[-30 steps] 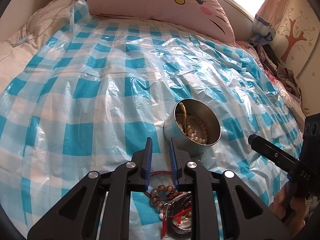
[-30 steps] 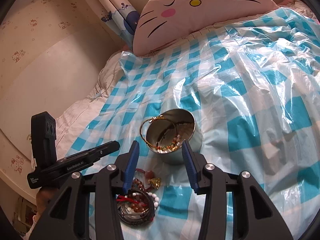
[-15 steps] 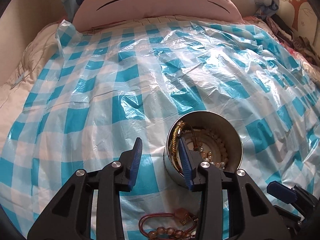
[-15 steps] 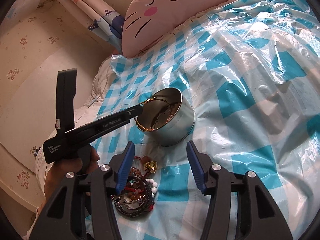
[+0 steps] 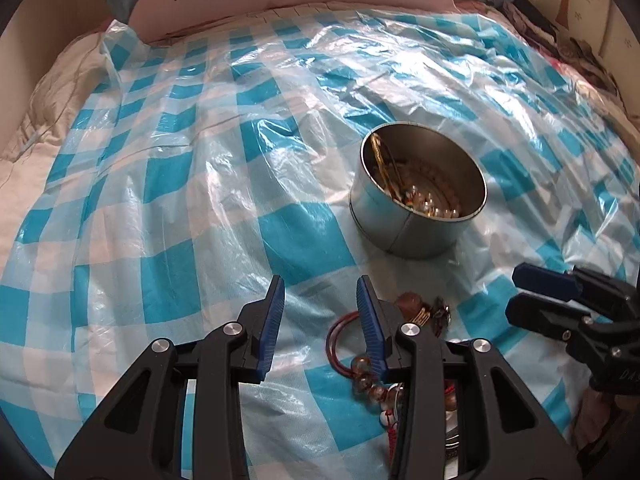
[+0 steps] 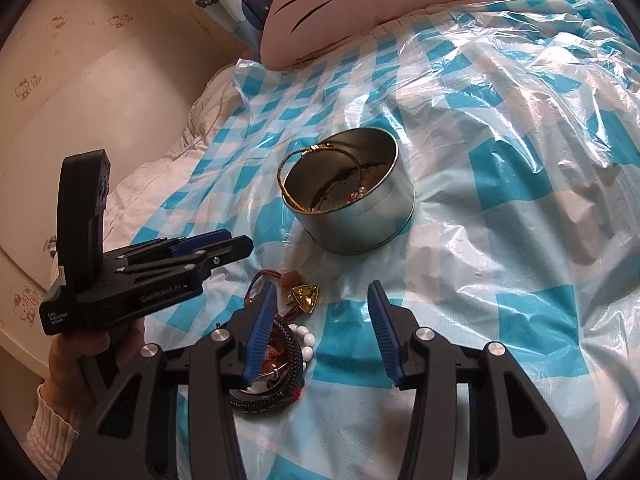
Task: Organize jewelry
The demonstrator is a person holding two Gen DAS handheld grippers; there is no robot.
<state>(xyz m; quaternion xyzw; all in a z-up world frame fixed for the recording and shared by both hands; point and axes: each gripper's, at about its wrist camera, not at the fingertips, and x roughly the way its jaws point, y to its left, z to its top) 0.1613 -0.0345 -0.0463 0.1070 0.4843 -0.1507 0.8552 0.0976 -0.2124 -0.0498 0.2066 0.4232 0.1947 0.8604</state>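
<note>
Nearest, the left gripper (image 5: 320, 292) hangs over the checked plastic sheet (image 5: 160, 168) on the bed, jaws parted with nothing between them; a second ago they were narrower, and they have opened since. The right gripper (image 6: 322, 300) has just been closing its jaws a little, yet they stand apart and empty. A heap of bracelets (image 6: 280, 344) lies just under both grippers. Beyond, the round tin (image 6: 356, 216) stands upright, mouth up, a gold bangle (image 6: 296, 176) leaning on its rim. The tin now sits farther from the left jaws than half a second ago.

Light: bright daylight, from the far side.
Glare: white sheen on plastic sheet (image 5: 360, 80).
Shadows: soft, beside tin (image 6: 360, 220).
Edges: fisheye bending, dark corners.
Focus: sharp.
</note>
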